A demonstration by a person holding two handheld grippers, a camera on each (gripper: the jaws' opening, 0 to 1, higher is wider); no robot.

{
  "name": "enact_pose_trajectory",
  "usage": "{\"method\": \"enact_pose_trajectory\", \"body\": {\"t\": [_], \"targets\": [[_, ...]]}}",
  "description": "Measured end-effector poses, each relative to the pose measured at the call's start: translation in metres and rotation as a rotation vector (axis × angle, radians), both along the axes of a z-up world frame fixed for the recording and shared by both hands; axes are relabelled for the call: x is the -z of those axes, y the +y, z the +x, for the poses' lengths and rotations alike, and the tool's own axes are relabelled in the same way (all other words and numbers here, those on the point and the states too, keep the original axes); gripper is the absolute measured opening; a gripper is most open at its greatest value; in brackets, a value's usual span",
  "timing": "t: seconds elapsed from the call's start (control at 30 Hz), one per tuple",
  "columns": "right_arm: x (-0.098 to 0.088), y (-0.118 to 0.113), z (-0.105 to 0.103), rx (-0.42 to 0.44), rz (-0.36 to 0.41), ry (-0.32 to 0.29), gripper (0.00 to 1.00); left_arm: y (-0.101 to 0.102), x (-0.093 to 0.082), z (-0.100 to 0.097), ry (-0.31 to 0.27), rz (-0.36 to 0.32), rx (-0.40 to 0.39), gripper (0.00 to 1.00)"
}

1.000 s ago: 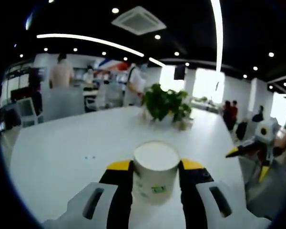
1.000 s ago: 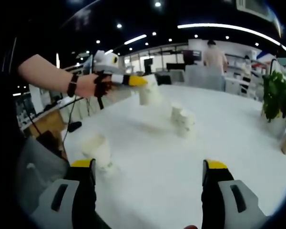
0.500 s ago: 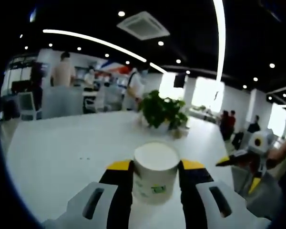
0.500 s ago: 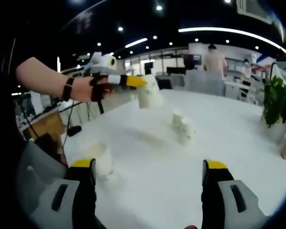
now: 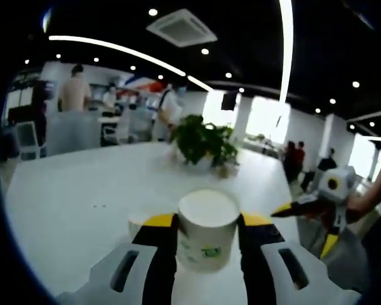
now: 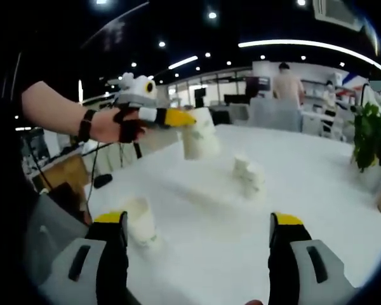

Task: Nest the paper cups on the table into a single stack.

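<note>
- While the left gripper [image 5: 207,222] clamps a paper cup [image 5: 207,227] between its yellow-tipped jaws, the cup stands upright with its open mouth toward the ceiling, lifted clear of the white table [image 5: 70,203].
- From the right gripper view, that same left gripper [image 6: 189,121] sits in a hand [image 6: 111,124] wearing a dark wrist strap, and the held cup [image 6: 199,135] hangs above the table [image 6: 317,190], apart from the other cups.
- Just left of the left gripper's near jaw, a second cup [image 5: 138,222] peeks out on the table; only its rim shows, so whether it is a single cup or a stack cannot be told.
- The right gripper [image 6: 198,232] has its jaws spread wide with nothing between them, held above the near part of the table.
- Near mid-table stands a small cluster of cups [image 6: 249,175], which looks like two or three close together, though blur hides whether they are nested.
- A lone cup [image 6: 140,219] stands just beside the right gripper's left jaw, near the table edge.
- The right gripper [image 5: 308,210] also enters the left gripper view from the right, its yellow tips pointing inward over the table's far side.
- A potted plant [image 5: 202,143] sits at the far end of the table; it shows again at the right edge of the right gripper view [image 6: 371,136].
- People [image 5: 76,95] stand in the office beyond.
</note>
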State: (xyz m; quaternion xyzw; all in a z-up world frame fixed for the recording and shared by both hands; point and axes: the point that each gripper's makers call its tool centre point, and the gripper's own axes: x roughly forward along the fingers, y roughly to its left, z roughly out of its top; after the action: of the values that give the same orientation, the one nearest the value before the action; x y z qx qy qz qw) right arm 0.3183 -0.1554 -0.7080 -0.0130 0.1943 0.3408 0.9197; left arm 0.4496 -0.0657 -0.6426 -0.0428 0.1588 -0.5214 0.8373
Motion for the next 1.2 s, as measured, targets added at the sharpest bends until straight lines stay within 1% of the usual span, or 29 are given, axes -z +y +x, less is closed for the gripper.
{"method": "enact_pose_trajectory", "body": {"t": [0.13,0.2,0.27,0.47,0.53,0.63,0.83,1.03,1.2], "targets": [[-0.006,0.004,0.001,-0.005,0.009,-0.011,0.90,-0.002,-0.003,-0.003,0.008,-0.012,0.003,0.35],[-0.007,0.006,0.002,-0.008,0.009,-0.013,0.90,-0.003,0.000,-0.005,0.016,0.000,0.011,0.36],[-0.010,0.008,0.002,-0.010,0.018,-0.023,0.90,-0.003,-0.001,-0.008,0.010,0.009,0.023,0.35],[-0.010,0.013,0.003,-0.015,0.033,-0.023,0.90,-0.005,-0.003,-0.015,0.023,0.006,0.037,0.35],[-0.011,0.016,0.003,-0.019,0.035,-0.024,0.90,-0.009,-0.005,-0.022,0.019,0.007,0.055,0.35],[-0.013,0.018,0.003,-0.024,0.041,-0.029,0.89,-0.014,-0.005,-0.027,0.026,-0.001,0.071,0.36],[-0.016,0.024,0.001,-0.047,0.054,-0.027,0.88,-0.028,-0.010,-0.038,0.020,-0.012,0.101,0.36],[-0.018,0.028,0.002,-0.062,0.066,-0.026,0.87,-0.034,-0.010,-0.046,0.025,-0.011,0.126,0.36],[-0.020,0.037,0.003,-0.080,0.079,-0.026,0.87,-0.038,-0.014,-0.051,0.025,-0.020,0.142,0.35]]}}
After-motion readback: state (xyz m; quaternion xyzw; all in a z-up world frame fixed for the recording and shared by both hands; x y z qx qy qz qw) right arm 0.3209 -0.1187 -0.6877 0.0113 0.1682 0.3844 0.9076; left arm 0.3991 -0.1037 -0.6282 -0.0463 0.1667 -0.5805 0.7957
